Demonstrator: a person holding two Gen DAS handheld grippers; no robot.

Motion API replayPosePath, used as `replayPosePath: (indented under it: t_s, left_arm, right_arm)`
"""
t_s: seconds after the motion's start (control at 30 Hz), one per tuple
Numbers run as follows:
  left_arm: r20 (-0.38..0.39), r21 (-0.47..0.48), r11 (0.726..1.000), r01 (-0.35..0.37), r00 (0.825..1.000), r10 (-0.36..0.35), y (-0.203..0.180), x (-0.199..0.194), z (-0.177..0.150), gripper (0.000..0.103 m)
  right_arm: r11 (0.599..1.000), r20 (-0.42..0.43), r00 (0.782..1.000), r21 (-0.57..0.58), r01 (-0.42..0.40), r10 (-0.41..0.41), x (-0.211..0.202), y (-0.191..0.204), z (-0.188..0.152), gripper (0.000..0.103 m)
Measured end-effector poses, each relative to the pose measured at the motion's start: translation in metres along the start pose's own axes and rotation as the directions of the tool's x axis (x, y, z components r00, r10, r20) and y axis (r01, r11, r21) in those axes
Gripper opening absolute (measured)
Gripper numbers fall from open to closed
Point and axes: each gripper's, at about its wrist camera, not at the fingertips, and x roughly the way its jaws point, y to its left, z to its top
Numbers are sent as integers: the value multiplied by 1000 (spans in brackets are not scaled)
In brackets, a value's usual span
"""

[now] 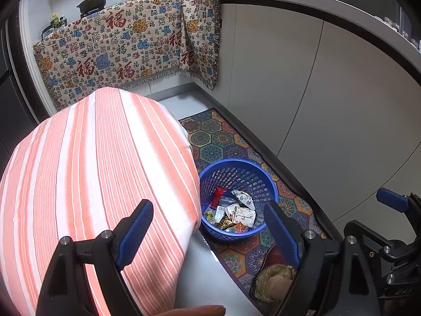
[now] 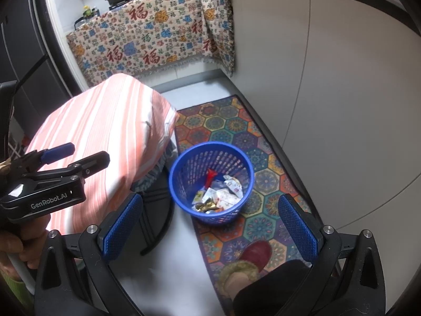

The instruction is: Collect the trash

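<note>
A blue plastic basket stands on the floor rug. It holds crumpled wrappers and paper trash, with a red wrapper sticking up at the back. My left gripper hovers above the basket's near rim, open, with nothing between its blue pads. My right gripper also hangs open and bare above the basket's near side. In the right wrist view the left gripper shows at the left, over the striped cloth.
An orange-and-white striped cloth covers a stool or table left of the basket. A patterned rug runs along white cabinets. A foot in a red slipper stands near the basket. A printed blanket hangs below the stove.
</note>
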Motion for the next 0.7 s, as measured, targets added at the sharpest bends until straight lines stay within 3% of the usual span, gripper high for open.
replayPosePath:
  t_s: [0.7]
  left_arm:
    - [-7,25,1000,-5,1000,5,-13,8,0,87]
  right_arm:
    - [1000,-20,1000,17,14,-14,5,-9,0,103]
